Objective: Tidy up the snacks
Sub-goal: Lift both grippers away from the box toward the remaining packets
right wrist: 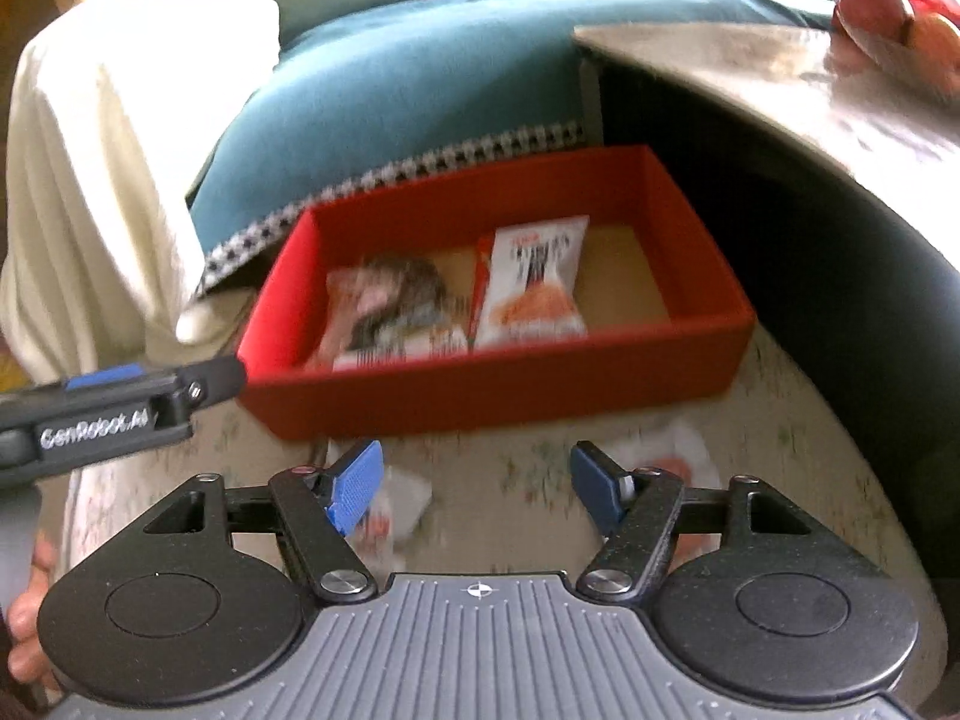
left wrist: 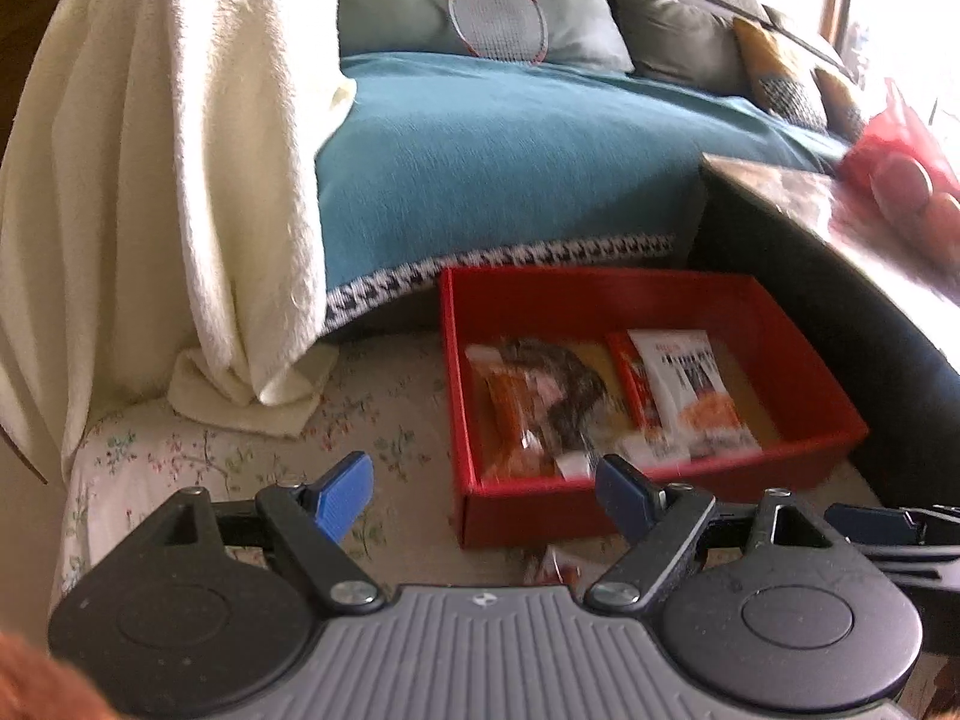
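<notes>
A red box (left wrist: 798, 354) (right wrist: 480, 396) sits on a floral cloth in front of the sofa. Inside lie a brown-and-orange snack packet (left wrist: 540, 396) (right wrist: 390, 306) and a white-and-orange packet (left wrist: 690, 384) (right wrist: 534, 276). My left gripper (left wrist: 480, 495) hovers open before the box's near left corner, nothing between its blue pads. My right gripper (right wrist: 477, 483) is open above the cloth in front of the box. Loose packets lie on the cloth: one (right wrist: 390, 510) by its left pad, another (right wrist: 672, 456) behind its right pad. A further wrapper (left wrist: 555, 567) peeks out under the left gripper.
A teal-covered sofa (left wrist: 510, 162) with a cream blanket (left wrist: 180, 180) stands behind the box. A dark table (left wrist: 840, 222) (right wrist: 780, 90) with a red bag of fruit (left wrist: 900, 168) rises at the right. The left gripper's finger (right wrist: 150, 396) shows at the right wrist view's left edge.
</notes>
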`<state>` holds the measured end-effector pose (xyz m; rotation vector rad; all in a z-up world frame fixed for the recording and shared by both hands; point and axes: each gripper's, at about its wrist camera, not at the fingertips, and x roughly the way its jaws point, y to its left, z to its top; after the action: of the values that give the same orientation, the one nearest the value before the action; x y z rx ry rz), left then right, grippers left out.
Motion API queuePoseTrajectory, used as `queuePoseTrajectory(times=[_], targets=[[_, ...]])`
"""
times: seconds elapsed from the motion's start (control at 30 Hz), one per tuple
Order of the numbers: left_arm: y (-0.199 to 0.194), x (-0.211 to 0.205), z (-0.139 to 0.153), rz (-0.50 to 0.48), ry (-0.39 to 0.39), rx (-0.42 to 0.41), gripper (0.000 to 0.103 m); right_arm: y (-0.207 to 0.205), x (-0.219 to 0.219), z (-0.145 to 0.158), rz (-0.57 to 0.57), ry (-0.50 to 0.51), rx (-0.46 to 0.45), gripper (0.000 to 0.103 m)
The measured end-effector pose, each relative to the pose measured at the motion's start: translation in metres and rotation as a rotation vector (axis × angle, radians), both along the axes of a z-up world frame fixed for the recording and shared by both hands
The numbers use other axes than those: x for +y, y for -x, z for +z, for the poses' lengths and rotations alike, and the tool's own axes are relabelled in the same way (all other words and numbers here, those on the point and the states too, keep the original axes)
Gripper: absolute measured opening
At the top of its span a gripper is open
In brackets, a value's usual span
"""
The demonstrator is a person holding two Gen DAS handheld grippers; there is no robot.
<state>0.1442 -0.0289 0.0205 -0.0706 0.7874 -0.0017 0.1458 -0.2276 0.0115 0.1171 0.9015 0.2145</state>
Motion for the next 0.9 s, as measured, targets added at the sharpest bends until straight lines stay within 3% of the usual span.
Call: queuePoseTrajectory(times=[0.43,0.6,0.77,0.9], targets=[[0.02,-0.024,-0.024,-0.087,-0.01,0.087,0.076,0.037,-0.009,-0.011,0.01,-0.016,0.055,0.082],[0.006,-0.021,-0.044,-0.074,0.092,0.173,0.076,0.036,-0.011,-0.015,0.026,-0.009,0.072,0.082],[-0.001,-0.027,-0.06,-0.071,0.115,0.244,0.076,0.034,-0.014,-0.016,0.033,-0.01,0.076,0.082],[-0.009,-0.03,-0.062,-0.035,0.143,0.249,0.076,0.034,-0.014,-0.016,0.05,-0.006,0.073,0.084]])
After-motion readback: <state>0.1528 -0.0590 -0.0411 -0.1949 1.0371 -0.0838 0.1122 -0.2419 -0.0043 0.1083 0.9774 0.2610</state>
